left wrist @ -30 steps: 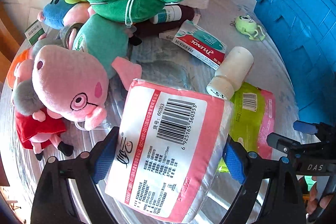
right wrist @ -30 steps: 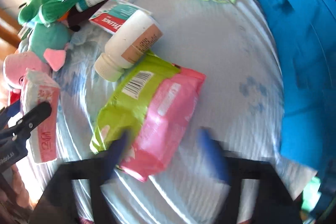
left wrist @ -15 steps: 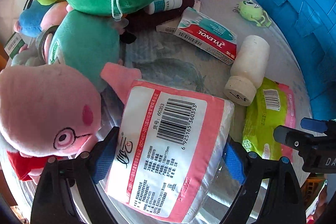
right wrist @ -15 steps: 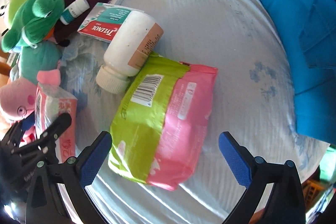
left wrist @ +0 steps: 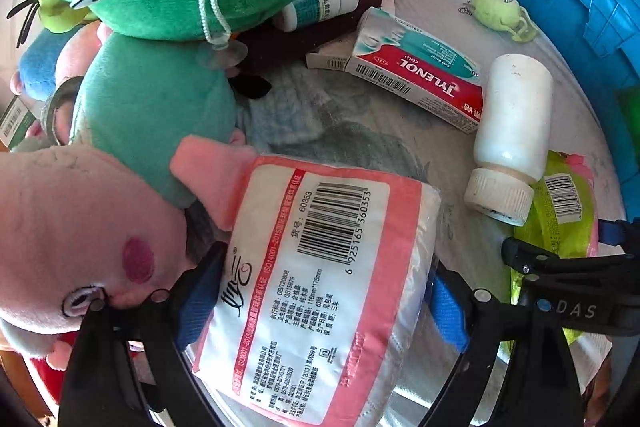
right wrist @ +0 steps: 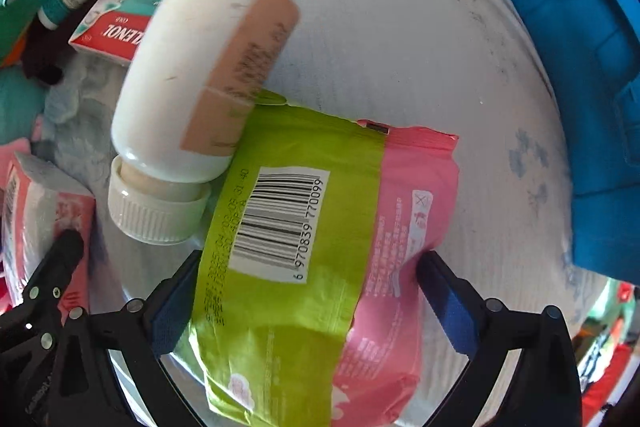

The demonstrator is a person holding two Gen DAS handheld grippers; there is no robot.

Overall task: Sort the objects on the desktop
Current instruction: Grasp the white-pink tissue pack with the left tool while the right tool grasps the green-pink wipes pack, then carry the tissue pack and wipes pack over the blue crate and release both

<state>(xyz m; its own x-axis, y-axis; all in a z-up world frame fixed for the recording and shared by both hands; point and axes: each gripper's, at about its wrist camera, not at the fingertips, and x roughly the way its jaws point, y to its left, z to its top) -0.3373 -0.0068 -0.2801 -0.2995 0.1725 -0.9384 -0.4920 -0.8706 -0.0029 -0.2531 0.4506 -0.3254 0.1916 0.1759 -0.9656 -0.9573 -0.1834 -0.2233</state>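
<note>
On the counter [right wrist: 400,47], your right gripper [right wrist: 308,301] has come down since a second ago and now straddles the green-and-pink wipes pack [right wrist: 320,247], fingers [right wrist: 448,307] touching its edges, not visibly squeezing. Your left gripper [left wrist: 320,307] stays clamped on the pink-bordered tissue pack [left wrist: 316,287], barcode up, beside the white bottle [left wrist: 508,131].

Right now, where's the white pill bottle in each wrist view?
Left wrist: white pill bottle right of centre, cap pointing down-left, lying partly on the green-pink packet.
Right wrist: bottle upper left of centre, cap at its lower end.
Shared landmark: the Tylenol box, just beyond the bottle in both.
</note>
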